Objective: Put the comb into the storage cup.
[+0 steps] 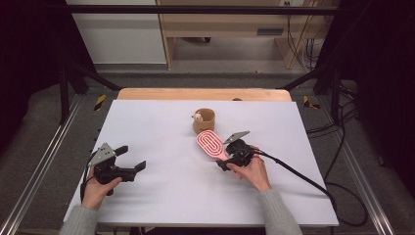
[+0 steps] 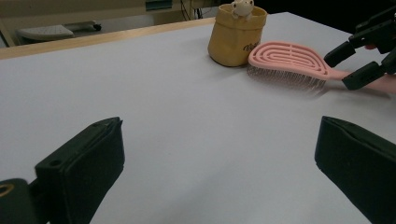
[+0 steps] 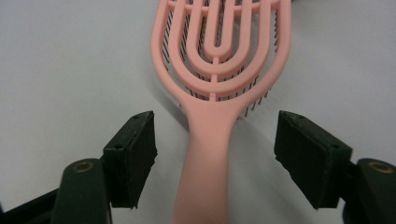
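- Pink hairbrush (image 1: 212, 144): lies flat on the white counter (image 1: 161, 122), just right of frame centre in the high view; its head points to the upper left of that view, its handle runs down to the lower right.
- Tan cup (image 1: 204, 121): stands just above the brush head, close beside it; a small figure sits at its rim.
- Right hand-held gripper (image 3: 215, 158): jaws spread, one on each side of the handle, pads clear of it; the handle's long axis runs straight up the middle of the right gripper view, across the jaws' closing line; by judgement a grasp at the neck is in hand.
- Left hand-held gripper (image 1: 131, 159): jaws spread, nothing between them; sits lower left, well apart from the brush; the right hand is far nearer.
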{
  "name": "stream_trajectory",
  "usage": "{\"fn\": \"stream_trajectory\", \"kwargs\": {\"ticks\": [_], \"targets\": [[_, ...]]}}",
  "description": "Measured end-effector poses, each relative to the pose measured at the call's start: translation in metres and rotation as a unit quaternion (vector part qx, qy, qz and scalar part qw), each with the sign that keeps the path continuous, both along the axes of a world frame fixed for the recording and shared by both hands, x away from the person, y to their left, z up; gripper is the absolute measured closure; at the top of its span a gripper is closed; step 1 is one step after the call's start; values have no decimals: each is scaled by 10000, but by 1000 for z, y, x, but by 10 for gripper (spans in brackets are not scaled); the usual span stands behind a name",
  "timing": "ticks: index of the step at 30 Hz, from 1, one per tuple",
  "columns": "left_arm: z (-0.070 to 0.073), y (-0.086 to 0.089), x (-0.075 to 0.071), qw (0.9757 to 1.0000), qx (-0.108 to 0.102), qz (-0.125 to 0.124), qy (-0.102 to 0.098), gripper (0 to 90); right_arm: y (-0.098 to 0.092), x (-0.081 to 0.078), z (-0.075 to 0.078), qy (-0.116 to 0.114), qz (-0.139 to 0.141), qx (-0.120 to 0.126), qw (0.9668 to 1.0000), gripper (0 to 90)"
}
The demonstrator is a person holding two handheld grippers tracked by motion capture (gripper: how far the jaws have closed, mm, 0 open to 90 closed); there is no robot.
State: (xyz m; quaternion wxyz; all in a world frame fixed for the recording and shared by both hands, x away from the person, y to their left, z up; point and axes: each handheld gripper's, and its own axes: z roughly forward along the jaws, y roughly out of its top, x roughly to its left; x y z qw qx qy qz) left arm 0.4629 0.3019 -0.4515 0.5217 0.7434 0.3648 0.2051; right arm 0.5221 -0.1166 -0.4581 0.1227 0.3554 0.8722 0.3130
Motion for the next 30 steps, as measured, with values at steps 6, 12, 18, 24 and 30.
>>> {"fn": "stream_trajectory", "kwargs": {"ticks": [6, 12, 18, 24, 30], "targets": [[0, 0, 0, 10000, 0, 1, 1, 14, 1, 0, -3, 1, -26, -50, 10000, 404], [0, 0, 0, 10000, -1, -3, 4, 14, 2, 1, -4, 22, -28, -68, 10000, 472], [0, 0, 0, 10000, 6, -6, 8, 14, 2, 2, -5, 88, -54, -92, 9999, 533], [0, 0, 0, 10000, -4, -3, 3, 14, 3, 2, -6, 144, -121, -94, 9998, 554], [0, 0, 0, 10000, -4, -5, 4, 14, 4, 3, -7, 179, -154, -84, 9997, 582]]}}
